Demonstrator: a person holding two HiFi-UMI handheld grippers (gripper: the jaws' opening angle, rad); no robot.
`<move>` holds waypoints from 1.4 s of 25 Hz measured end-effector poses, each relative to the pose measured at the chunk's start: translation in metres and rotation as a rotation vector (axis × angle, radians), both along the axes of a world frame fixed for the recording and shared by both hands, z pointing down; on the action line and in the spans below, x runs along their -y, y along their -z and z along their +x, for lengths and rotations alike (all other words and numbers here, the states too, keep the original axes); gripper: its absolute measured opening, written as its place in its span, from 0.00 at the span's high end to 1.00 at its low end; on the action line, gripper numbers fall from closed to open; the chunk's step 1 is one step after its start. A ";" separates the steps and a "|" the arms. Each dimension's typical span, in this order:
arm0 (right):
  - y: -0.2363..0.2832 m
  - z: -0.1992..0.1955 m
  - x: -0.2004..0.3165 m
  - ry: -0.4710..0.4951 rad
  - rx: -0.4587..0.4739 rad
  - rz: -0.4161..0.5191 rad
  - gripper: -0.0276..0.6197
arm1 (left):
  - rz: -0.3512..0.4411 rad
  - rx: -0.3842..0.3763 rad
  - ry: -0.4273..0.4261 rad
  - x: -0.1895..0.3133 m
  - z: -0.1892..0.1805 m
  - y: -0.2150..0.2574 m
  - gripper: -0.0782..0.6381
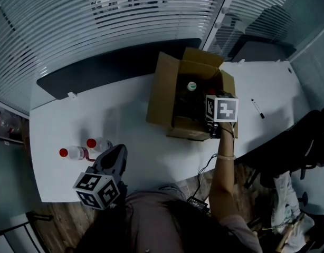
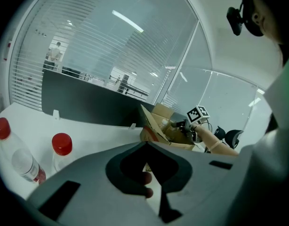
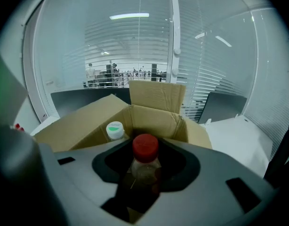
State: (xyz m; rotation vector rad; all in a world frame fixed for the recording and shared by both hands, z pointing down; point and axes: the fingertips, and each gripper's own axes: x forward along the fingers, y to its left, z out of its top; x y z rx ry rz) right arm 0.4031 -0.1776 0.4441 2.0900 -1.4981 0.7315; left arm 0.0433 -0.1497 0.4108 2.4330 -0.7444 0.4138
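The open cardboard box (image 1: pixel 161 91) stands on the white table (image 1: pixel 135 141), flaps raised. Inside it stands a bottle with a white cap (image 3: pixel 115 130); the green print on that cap is too small to read. The right tool (image 3: pixel 147 173) hangs over the box's near edge, jaws clenched on a clear red-capped bottle (image 3: pixel 145 147), which stands upright between them, just beside the white-capped one. Well to the left of the box, two more red-capped bottles (image 1: pixel 72 153) (image 1: pixel 98 144) lie on the table. The left tool (image 2: pixel 145 145) is just beside them, its jaws closed and empty. A marker pen (image 1: pixel 257 108) lies right of the box.
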 end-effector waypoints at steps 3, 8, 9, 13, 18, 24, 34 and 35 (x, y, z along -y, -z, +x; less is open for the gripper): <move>0.008 0.002 -0.008 -0.016 -0.005 0.007 0.71 | 0.005 -0.007 -0.011 -0.004 0.001 0.003 0.88; 0.027 -0.006 -0.013 0.001 -0.021 0.038 0.71 | 0.015 -0.017 -0.018 -0.010 -0.003 0.007 0.88; 0.031 -0.008 -0.014 0.008 -0.027 0.043 0.71 | 0.016 -0.018 -0.018 -0.011 -0.004 0.008 0.88; 0.051 -0.018 -0.018 0.032 -0.054 0.071 0.71 | 0.018 -0.025 -0.021 -0.018 -0.009 0.010 0.88; 0.078 -0.033 -0.021 0.063 -0.072 0.120 0.71 | 0.021 -0.035 -0.024 -0.024 -0.014 0.012 0.88; 0.119 -0.055 -0.029 0.101 -0.087 0.206 0.71 | 0.018 -0.046 -0.039 -0.032 -0.020 0.014 0.88; 0.187 -0.091 -0.060 0.140 -0.151 0.335 0.71 | 0.016 -0.062 -0.080 -0.052 -0.030 0.016 0.88; 0.193 -0.095 -0.064 0.142 -0.157 0.347 0.71 | 0.016 -0.064 -0.086 -0.054 -0.032 0.016 0.88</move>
